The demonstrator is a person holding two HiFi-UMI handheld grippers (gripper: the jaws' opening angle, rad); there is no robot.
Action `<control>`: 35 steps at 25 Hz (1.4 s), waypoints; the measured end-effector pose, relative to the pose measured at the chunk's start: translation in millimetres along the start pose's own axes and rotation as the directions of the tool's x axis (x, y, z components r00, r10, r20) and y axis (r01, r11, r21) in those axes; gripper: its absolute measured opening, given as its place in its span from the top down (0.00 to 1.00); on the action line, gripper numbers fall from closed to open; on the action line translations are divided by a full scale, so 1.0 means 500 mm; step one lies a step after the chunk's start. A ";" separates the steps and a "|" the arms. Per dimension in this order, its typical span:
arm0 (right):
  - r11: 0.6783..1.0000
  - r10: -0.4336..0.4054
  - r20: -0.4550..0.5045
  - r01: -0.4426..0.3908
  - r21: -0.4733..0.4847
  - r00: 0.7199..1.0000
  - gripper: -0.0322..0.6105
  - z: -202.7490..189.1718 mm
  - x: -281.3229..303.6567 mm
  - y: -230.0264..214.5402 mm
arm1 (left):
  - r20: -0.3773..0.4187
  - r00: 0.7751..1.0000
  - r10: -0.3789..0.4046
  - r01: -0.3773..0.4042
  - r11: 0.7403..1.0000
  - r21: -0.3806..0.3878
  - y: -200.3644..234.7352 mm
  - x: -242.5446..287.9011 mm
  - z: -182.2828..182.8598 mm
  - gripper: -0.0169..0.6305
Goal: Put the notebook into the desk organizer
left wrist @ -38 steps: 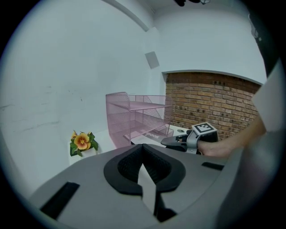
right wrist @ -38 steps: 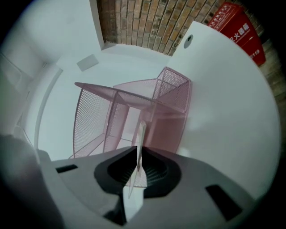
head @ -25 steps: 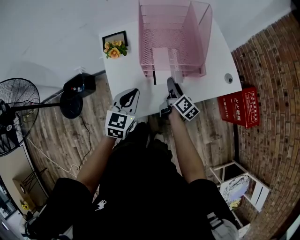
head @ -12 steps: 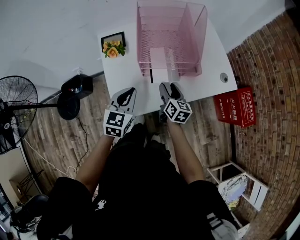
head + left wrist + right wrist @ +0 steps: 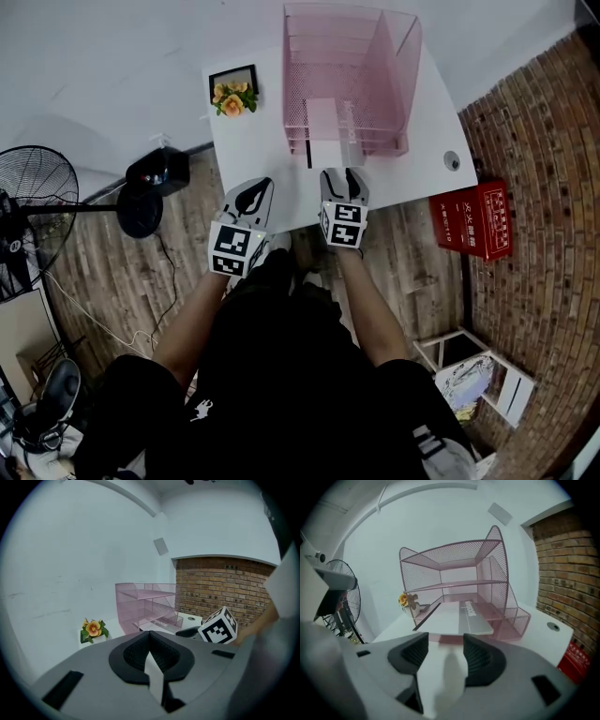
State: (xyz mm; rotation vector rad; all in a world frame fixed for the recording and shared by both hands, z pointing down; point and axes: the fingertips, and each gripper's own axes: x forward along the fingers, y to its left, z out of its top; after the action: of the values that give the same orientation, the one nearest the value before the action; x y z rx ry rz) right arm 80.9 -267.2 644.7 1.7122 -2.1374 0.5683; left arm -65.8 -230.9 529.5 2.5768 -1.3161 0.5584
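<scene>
We reckon it's nearly done: the notebook [image 5: 325,131] lies in the desk organizer [image 5: 398,84] bottom tray, front end poking out; the right gripper [image 5: 341,176] has just been opening, empty, the left gripper [image 5: 255,192] is closed, empty; maybe a push left.

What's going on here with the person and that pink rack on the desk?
A person at a white desk holds a gripper in each hand. A notebook lies in the bottom tray of the pink desk organizer, its near end sticking out. The right gripper is just in front of it; its jaws have just been opening and hold nothing. The left gripper is beside it, jaws shut and empty.
</scene>
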 end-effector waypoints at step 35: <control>0.986 -0.108 -0.032 0.111 0.125 0.994 0.60 0.042 0.088 0.000 | -0.026 1.000 -0.007 0.007 1.000 -0.004 0.088 0.037 -0.002 0.97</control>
State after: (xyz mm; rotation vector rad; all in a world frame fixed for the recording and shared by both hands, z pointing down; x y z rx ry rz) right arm 71.3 -315.1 648.8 1.8665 -2.0136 0.7039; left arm -91.7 -269.8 538.4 2.5614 -1.2985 0.5849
